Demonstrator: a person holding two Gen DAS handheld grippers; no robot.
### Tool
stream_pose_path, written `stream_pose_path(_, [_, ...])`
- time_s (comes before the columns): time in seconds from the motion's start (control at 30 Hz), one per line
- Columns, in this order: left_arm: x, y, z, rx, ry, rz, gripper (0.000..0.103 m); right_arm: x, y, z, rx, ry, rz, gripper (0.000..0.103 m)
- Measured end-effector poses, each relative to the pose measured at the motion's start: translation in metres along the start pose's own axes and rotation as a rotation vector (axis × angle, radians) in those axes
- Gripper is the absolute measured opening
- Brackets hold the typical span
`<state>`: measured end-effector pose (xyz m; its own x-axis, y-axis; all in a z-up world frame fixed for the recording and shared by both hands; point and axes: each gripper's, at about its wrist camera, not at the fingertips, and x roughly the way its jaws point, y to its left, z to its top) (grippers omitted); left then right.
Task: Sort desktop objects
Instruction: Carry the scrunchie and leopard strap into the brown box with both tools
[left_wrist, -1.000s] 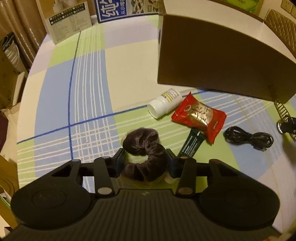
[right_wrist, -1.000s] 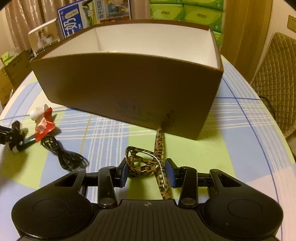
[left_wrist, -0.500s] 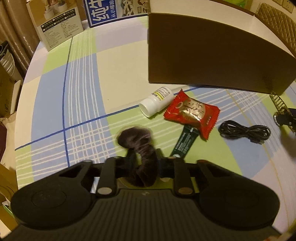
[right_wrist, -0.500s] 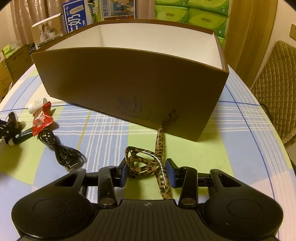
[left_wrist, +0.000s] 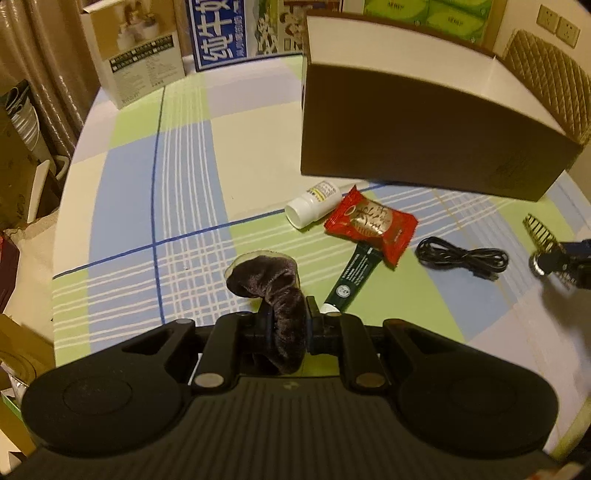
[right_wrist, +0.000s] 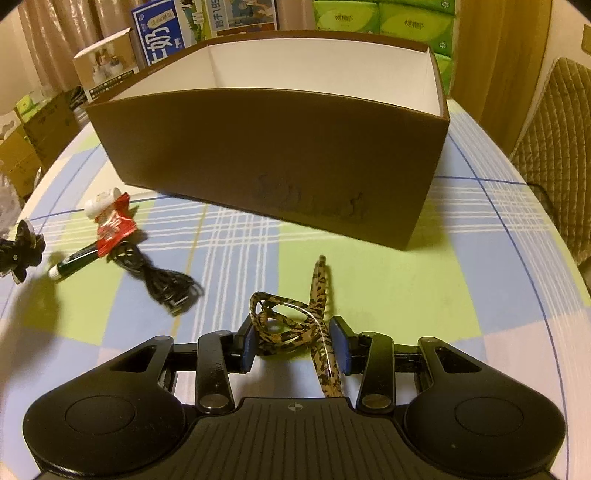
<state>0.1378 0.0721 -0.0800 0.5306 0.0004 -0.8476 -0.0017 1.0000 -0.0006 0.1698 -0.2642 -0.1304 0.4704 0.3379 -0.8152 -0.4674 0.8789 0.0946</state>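
The left claw (left_wrist: 287, 325), which was apart around the dark brown velvet scrunchie (left_wrist: 275, 295) 1 second ago, is now clamping it and lifting it off the checked bench (left_wrist: 147, 192). The right claw (right_wrist: 295, 349) is gripping the leopard-print folded glasses (right_wrist: 291, 328), near the open brown cardboard box (right_wrist: 280, 162), probably their destination.

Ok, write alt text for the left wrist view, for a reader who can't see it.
The left gripper is shut on a dark velvet scrunchie above a checked tablecloth. Beyond it lie a white pill bottle, a red snack packet, a dark green tube and a coiled black cable, in front of a brown box.
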Motion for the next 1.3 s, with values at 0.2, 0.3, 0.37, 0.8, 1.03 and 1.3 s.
stream_pose_path(0.2, [-0.02,-0.013,0.002,-0.006,-0.039,-0.035,0.012,-0.022,0.007,0.005,-0.006,-0.026,0.036,0.038])
stream_pose_path(0.3, [-0.03,-0.023,0.008,0.013,-0.067,-0.056,0.012,-0.035,0.014,0.011,-0.023,-0.053,0.059,0.038])
stream_pose_path(0.37, [-0.034,-0.029,0.014,0.028,-0.086,-0.069,0.012,-0.042,0.019,0.017,-0.034,-0.066,0.068,0.038])
stream_pose_path(0.8, [-0.049,-0.062,0.072,0.14,-0.203,-0.139,0.013,-0.078,0.027,0.073,-0.028,-0.19,0.156,0.038])
stream_pose_path(1.03, [-0.042,-0.071,0.124,0.186,-0.242,-0.156,0.013,-0.08,0.01,0.122,-0.014,-0.259,0.144,0.038])
stream_pose_path(1.3, [-0.011,-0.078,0.18,0.225,-0.209,-0.156,0.013,-0.054,-0.011,0.171,-0.005,-0.268,0.094,0.038])
